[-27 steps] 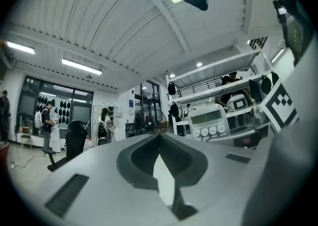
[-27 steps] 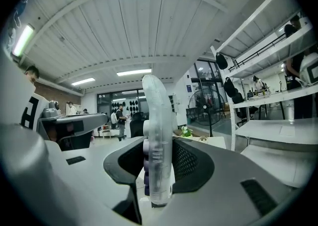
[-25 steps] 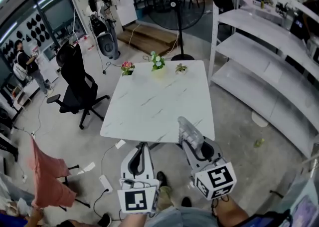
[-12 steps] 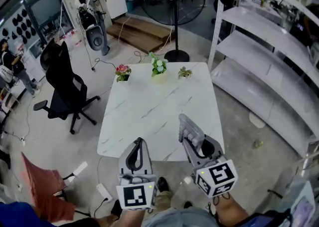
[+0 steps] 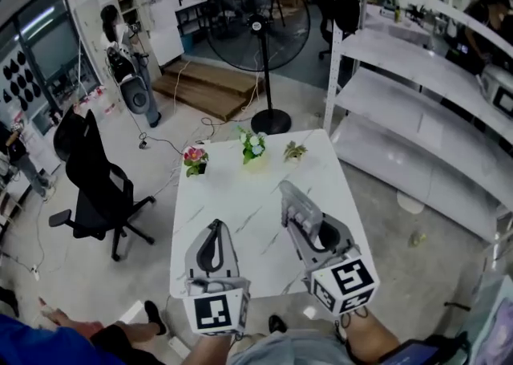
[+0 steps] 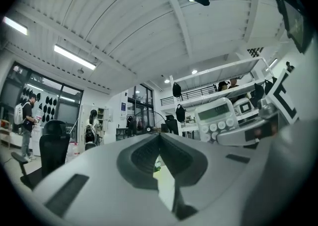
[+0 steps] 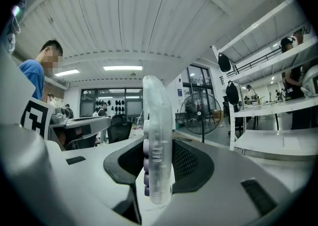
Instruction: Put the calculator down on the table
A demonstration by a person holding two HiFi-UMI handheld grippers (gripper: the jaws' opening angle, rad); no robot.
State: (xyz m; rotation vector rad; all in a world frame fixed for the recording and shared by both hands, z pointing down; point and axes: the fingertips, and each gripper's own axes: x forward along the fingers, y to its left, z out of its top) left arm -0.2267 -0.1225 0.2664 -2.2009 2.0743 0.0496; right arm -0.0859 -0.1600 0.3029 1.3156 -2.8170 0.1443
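Observation:
A pale, clear-cased calculator (image 5: 295, 206) with purple keys stands on edge in my right gripper (image 5: 303, 225), whose jaws are shut on its lower part. In the right gripper view the calculator (image 7: 157, 150) rises upright between the pads. It hangs in the air over the near right part of the white marble table (image 5: 240, 183). My left gripper (image 5: 215, 231) is beside it on the left, jaws shut and empty, also over the table's near edge. The left gripper view shows the calculator's (image 6: 216, 119) screen and keys at the right.
Three small flower pots (image 5: 254, 146) line the table's far edge. A standing fan (image 5: 258, 30) is behind the table, a black office chair (image 5: 92, 187) at the left, white shelving (image 5: 417, 115) at the right. A person's blue sleeve (image 5: 48, 343) shows at bottom left.
Both grippers have moved forward from in front of the table's near edge to above it, the right one still carrying the calculator. The table now sits closer.

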